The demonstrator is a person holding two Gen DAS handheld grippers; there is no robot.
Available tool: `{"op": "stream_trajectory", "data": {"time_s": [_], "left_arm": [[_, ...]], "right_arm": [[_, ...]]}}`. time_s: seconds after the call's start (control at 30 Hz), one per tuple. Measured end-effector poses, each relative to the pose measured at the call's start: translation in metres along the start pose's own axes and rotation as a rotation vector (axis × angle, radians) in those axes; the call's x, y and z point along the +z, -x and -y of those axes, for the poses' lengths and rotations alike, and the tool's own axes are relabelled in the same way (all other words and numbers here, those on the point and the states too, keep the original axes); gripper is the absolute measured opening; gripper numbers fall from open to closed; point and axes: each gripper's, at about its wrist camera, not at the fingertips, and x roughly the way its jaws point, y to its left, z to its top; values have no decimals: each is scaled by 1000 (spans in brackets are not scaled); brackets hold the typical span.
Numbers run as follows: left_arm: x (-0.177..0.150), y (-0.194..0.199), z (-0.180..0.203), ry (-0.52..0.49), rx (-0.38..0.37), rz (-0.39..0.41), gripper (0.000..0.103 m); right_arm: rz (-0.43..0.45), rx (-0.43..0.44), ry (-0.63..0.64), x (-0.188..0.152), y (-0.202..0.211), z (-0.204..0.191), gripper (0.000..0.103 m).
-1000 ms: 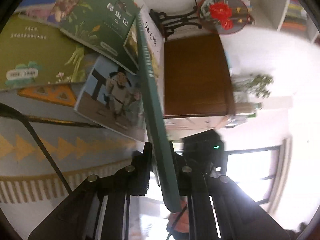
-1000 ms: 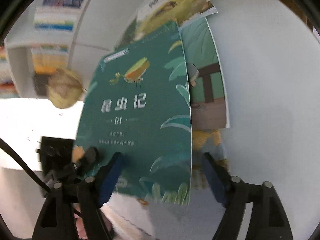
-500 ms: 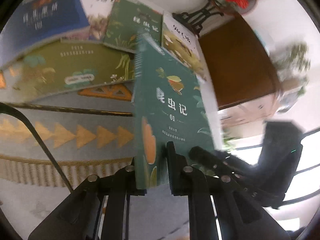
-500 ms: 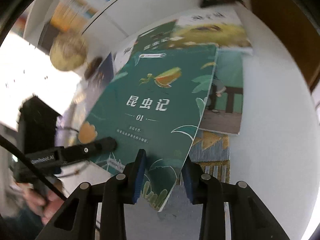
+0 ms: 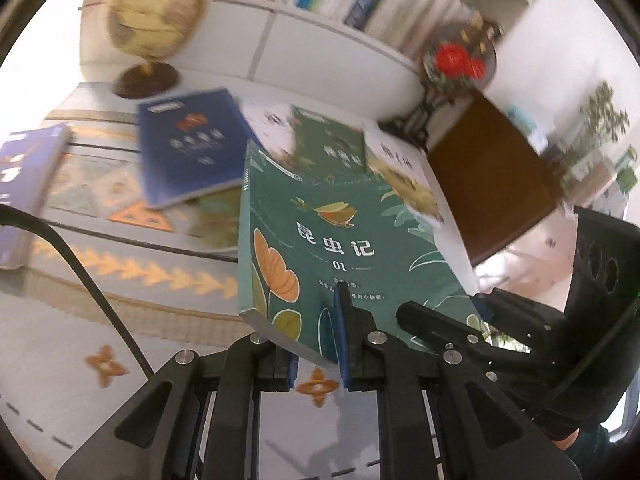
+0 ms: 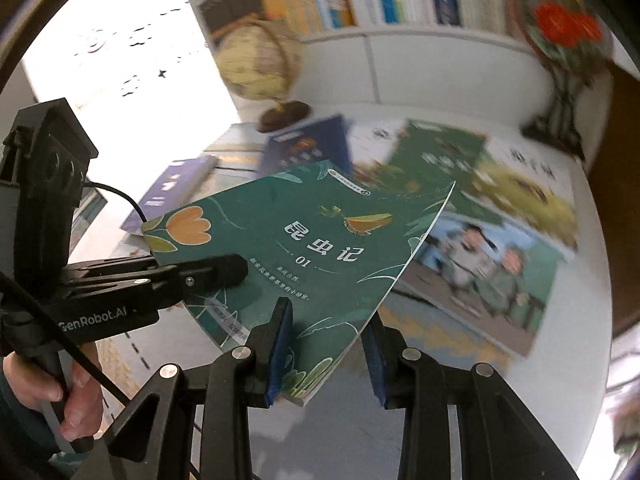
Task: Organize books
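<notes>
The left gripper [image 5: 316,344] is clamped tight on the bottom edge of the green book [image 5: 340,248]; beside it the right gripper [image 6: 326,356], whose jaws have just been closing from wide open, has narrowed around the same book's lower corner, though whether both pads press I cannot tell; a second ago the book stood edge-on, now it faces up, lifted clear of the table [image 6: 460,400]; beyond it lie the other books, the blue book [image 5: 188,144] farther, then the globe [image 5: 154,24] and bookshelf [image 5: 360,0], the likely destination.
</notes>
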Motion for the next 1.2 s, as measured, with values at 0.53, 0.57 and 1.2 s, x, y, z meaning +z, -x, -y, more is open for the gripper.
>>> {"op": "stream_trajectory", "data": {"time_s": [0.53, 0.57, 1.2], "left_arm": [[31, 127, -221, 98, 170, 162, 12], [31, 128, -236, 107, 170, 157, 12], [47, 87, -370, 336, 40, -18, 20]], "right_arm": [[12, 146, 134, 105, -118, -215, 34], [-1, 151, 133, 109, -132, -227, 34], [-157, 148, -12, 142, -256, -271, 34]]}}
